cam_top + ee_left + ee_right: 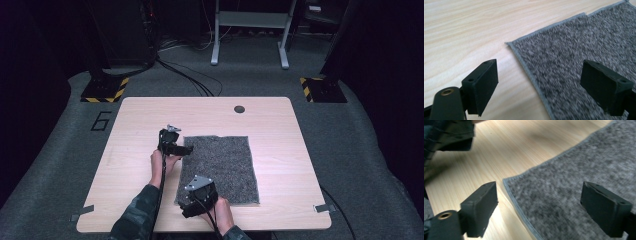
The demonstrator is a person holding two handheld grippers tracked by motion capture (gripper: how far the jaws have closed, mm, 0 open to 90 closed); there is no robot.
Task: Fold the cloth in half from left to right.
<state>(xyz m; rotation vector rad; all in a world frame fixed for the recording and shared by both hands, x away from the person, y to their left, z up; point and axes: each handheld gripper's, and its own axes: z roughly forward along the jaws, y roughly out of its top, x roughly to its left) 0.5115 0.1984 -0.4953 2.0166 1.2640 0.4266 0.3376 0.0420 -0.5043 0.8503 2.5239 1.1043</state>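
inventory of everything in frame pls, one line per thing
mat: 1, grey speckled with a stitched edge, flat on the table's middle, near side
table: 1, light wood
round hole: 1, dark, far side of the tabletop
hazard-striped bases: 2, black and yellow, on the floor beyond the far corners
white frame: 1, on the floor behind
left gripper: 1, black, open, at the mat's far left corner
right gripper: 1, black, open, at its near left corner

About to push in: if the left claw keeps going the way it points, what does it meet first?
Most likely the grey mat: the left claw is open, straddling the mat's edge near a corner, above the table. Depth is hard to judge.
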